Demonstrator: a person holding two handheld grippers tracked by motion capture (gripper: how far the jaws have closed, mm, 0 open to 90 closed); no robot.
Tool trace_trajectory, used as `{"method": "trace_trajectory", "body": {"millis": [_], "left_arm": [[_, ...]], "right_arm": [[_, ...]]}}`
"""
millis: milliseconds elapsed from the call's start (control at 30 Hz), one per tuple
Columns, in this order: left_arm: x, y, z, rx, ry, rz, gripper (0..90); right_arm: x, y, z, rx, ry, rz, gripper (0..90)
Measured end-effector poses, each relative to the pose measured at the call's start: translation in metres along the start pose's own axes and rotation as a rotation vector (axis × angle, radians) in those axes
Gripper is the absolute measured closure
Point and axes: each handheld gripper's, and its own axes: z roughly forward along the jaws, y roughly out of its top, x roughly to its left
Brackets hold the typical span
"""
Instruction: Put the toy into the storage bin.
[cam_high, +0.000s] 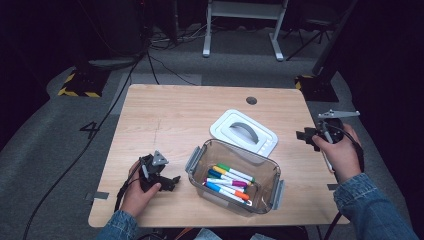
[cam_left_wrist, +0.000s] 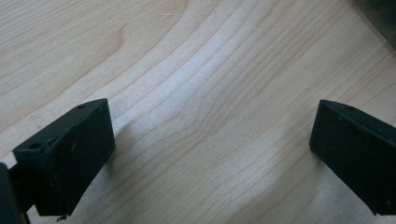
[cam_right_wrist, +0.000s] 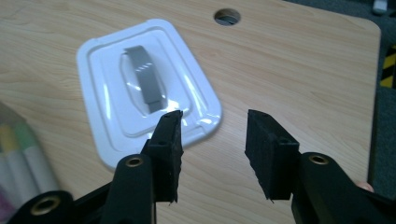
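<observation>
1. The high view is showing a clear box (cam_high: 235, 177) sitting on the desk (cam_high: 165, 120), with coloured markers (cam_high: 229, 182) lying inside it.
2. The white lid (cam_high: 244, 132) is lying flat on the desk just behind the box, with its grey handle facing up. It is not on the box yet.
3. The right gripper (cam_high: 306, 136) is hanging near the right edge of the desk, pointing at the lid but apart from it. In the right gripper view its fingers (cam_right_wrist: 169, 140) are standing spread, and nothing is sitting between them.
4. The left gripper (cam_high: 172, 181) is resting low by the left side of the box. In the left gripper view its fingers (cam_left_wrist: 70, 154) are standing wide apart over bare wood, holding nothing.
5. I think the markers are already packed. What is left is picking up the lid, putting it on the box and snapping the side clips.
</observation>
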Motion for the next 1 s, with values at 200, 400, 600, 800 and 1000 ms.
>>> {"method": "trace_trajectory", "body": {"millis": [200, 400, 600, 800, 1000], "left_arm": [[0.001, 0.001, 0.0, 0.003, 0.005, -0.001, 0.4], [0.001, 0.001, 0.0, 0.003, 0.006, -0.001, 0.5], [0.001, 0.001, 0.0, 0.004, 0.009, 0.0, 0.4], [0.001, 0.001, 0.0, 0.004, 0.01, -0.001, 0.4], [0.001, 0.001, 0.0, 0.004, 0.01, -0.001, 0.4]], "right_arm": [[-0.036, -0.023, 0.01, 0.045, -0.065, 0.065, 57.2], [-0.058, -0.04, 0.018, 0.084, -0.109, 0.112, 57.9], [-0.08, -0.058, 0.026, 0.122, -0.154, 0.162, 58.8], [-0.098, -0.078, 0.036, 0.159, -0.178, 0.207, 59.0], [-0.107, -0.09, 0.046, 0.175, -0.19, 0.23, 59.2]]}}
